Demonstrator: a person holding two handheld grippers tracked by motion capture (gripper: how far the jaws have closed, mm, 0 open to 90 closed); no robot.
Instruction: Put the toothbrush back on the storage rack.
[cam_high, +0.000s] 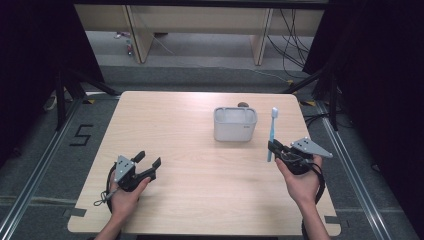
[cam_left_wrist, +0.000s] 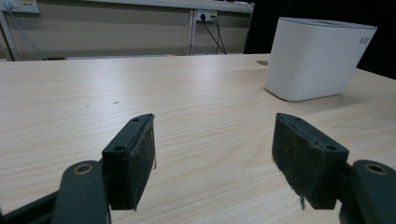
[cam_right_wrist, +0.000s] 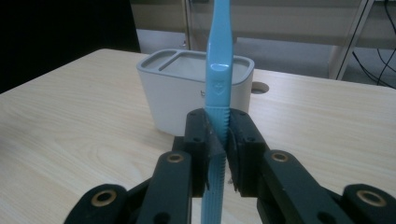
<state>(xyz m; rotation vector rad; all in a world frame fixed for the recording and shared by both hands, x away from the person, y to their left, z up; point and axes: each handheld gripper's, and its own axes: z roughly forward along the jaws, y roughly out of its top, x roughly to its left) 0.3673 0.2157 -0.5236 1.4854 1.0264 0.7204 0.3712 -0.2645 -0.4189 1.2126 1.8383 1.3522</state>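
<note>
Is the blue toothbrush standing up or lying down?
Standing up. The right gripper has it clamped by the handle, and the toothbrush points straight up, above the table.

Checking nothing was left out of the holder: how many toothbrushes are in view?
1. The blue toothbrush stands upright, clamped in the right gripper, near the white holder. Any inside the holder would be hidden.

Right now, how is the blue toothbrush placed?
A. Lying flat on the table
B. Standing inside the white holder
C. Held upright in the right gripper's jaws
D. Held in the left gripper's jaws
C: the right gripper is shut on the ribbed handle of the toothbrush, which stands upright short of the white holder.
</note>
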